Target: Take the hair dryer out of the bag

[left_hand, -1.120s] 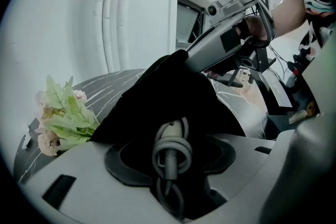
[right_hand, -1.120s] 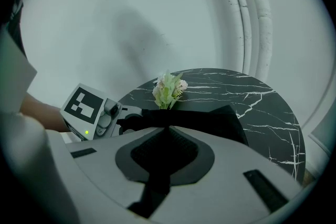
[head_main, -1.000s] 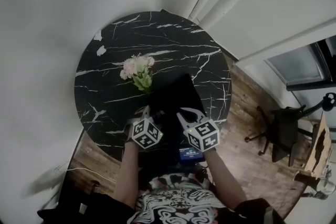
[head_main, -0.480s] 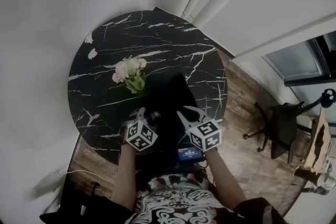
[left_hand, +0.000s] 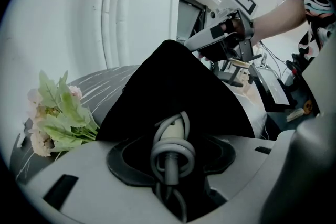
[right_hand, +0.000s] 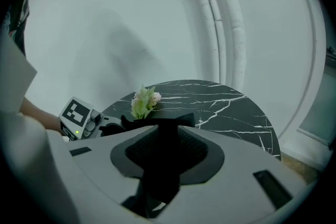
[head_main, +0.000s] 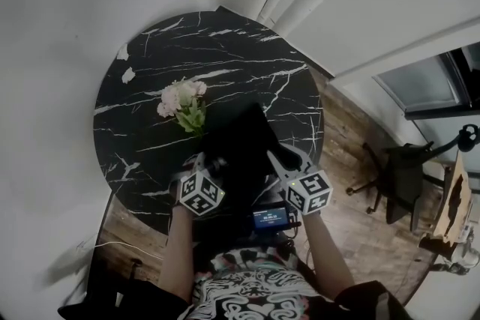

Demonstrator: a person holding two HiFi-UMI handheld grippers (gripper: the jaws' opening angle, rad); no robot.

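Observation:
A black bag (head_main: 241, 133) lies on the round black marble table (head_main: 225, 60), close to its near edge. My left gripper (head_main: 201, 174) is at the bag's left side. In the left gripper view it (left_hand: 170, 140) is shut on the cream hair dryer handle (left_hand: 171, 134), which has a grey cord (left_hand: 173, 156) wound round it and sticks out of the bag (left_hand: 178, 78). My right gripper (head_main: 283, 161) is at the bag's right side. Its jaws (right_hand: 165, 131) have just been opening. A strip of black bag fabric (right_hand: 167, 165) still runs loosely between them.
A small bunch of pale flowers (head_main: 182, 103) lies on the table just left of the bag. Two white scraps (head_main: 124, 64) sit near the far left rim. A lit screen (head_main: 270, 219) hangs at the person's chest. An office chair (head_main: 401, 187) stands on the wooden floor to the right.
My right gripper has moved to the right, off the bag's middle toward the table's rim, and its jaws have parted. The left gripper has kept still on the hair dryer.

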